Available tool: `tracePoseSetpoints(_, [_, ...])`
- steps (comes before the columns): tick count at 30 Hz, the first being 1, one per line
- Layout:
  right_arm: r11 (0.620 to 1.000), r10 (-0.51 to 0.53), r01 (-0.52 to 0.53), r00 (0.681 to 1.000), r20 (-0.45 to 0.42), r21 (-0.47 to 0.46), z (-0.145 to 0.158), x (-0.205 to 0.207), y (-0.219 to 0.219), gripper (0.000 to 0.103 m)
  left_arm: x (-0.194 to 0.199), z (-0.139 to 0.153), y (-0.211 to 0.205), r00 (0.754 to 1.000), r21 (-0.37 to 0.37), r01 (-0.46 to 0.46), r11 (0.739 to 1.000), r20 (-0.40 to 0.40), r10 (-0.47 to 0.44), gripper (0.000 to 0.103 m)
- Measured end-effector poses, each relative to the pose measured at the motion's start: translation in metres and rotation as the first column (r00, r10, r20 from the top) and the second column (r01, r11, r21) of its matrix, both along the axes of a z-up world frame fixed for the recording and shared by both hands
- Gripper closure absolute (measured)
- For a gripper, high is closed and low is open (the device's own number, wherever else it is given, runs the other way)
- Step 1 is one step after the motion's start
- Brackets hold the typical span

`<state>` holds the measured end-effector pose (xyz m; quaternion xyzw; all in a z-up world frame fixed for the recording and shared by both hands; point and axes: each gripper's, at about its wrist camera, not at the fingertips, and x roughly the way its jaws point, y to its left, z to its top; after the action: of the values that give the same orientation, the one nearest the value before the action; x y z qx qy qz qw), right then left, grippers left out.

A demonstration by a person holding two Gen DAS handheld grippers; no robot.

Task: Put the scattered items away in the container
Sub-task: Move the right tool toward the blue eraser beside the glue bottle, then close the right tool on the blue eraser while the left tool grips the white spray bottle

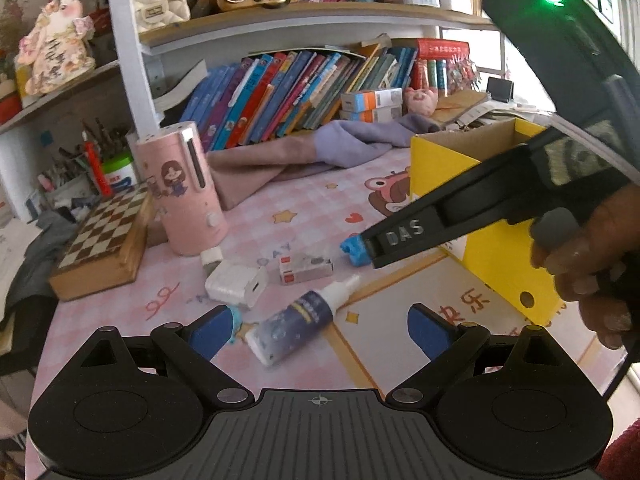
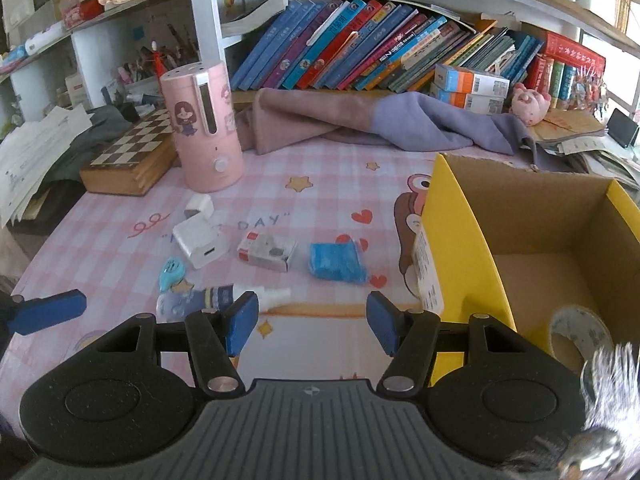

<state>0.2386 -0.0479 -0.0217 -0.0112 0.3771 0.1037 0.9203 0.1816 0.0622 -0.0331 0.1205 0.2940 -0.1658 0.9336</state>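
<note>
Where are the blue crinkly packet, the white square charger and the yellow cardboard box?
Blue crinkly packet [image 2: 338,262]: right wrist view, its middle.
White square charger [image 2: 200,242]: right wrist view, top face.
Yellow cardboard box [image 2: 460,240]: right wrist view, left outer wall.

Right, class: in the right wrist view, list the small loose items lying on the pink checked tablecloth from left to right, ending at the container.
Light blue clip → white charger → small red-and-white box → blue packet → yellow cardboard box.
</note>
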Motion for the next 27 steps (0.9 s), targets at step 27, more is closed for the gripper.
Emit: tracePoseSetpoints(27, [0.998, -0.056, 0.051, 0.988, -0.146, -0.033, -0.045, 0.102, 0.01, 0.048, 0.086, -0.047, -0.004, 0.975, 0.012, 0.041, 0.999, -0.217, -0.037, 0.038])
